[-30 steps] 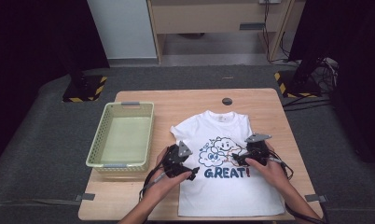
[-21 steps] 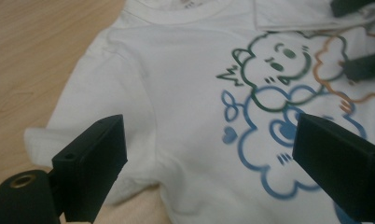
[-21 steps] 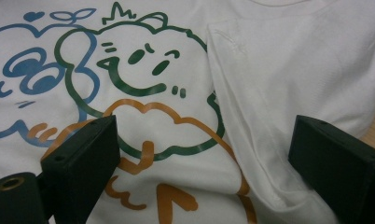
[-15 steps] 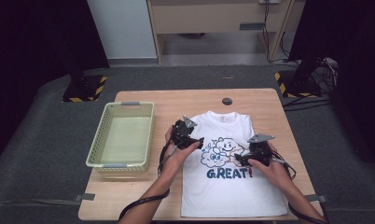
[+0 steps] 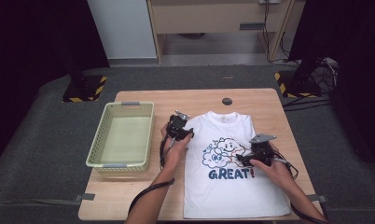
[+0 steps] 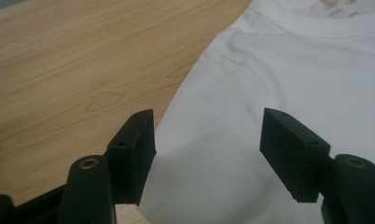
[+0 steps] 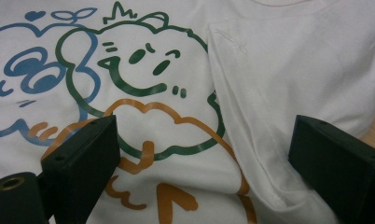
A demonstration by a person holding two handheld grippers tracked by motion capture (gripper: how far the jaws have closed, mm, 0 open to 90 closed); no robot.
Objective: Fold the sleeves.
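A white T-shirt (image 5: 232, 196) printed with cartoon animals and "GREAT!" lies flat on the wooden table (image 5: 269, 100). My left gripper (image 5: 182, 129) is at the shirt's left shoulder edge. In the left gripper view its jaws (image 6: 209, 154) straddle the shirt (image 6: 269, 70) where the cloth meets the table (image 6: 73, 70). They have just been closing, and a gap still shows beside each pad. My right gripper (image 5: 244, 157) rests over the print on the right side. In the right gripper view it (image 7: 199, 158) stands wide open over a folded-in sleeve (image 7: 241, 116).
A pale green plastic basket (image 5: 96, 144) stands on the table's left part, close beside my left hand. A small black round disc (image 5: 227, 101) sits near the table's far edge, above the collar. Dark floor surrounds the table.
My left hand has moved away from the shirt's lower left side, up along its edge to the left shoulder. Its jaws have narrowed. The right hand has stayed put.
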